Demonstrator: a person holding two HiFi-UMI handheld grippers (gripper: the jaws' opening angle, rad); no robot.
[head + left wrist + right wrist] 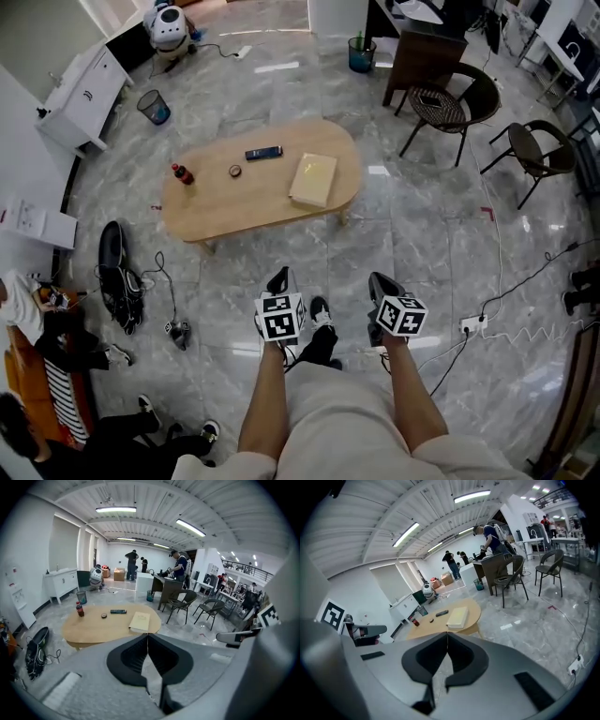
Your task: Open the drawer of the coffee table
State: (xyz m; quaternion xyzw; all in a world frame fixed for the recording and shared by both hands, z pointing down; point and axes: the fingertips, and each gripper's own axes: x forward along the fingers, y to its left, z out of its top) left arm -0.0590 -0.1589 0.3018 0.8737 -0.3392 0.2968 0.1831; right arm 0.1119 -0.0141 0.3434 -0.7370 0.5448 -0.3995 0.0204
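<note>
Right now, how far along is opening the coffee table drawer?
Nothing looks done yet: the coffee table stands well ahead, untouched, and no drawer shows from here. In hand, nothing: the left gripper and right gripper both have jaws together, empty. Left: reach the table, find the drawer, pull it open.

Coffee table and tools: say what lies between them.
Only bare marble floor, per the head view, separates the coffee table from left tool and right tool.
</note>
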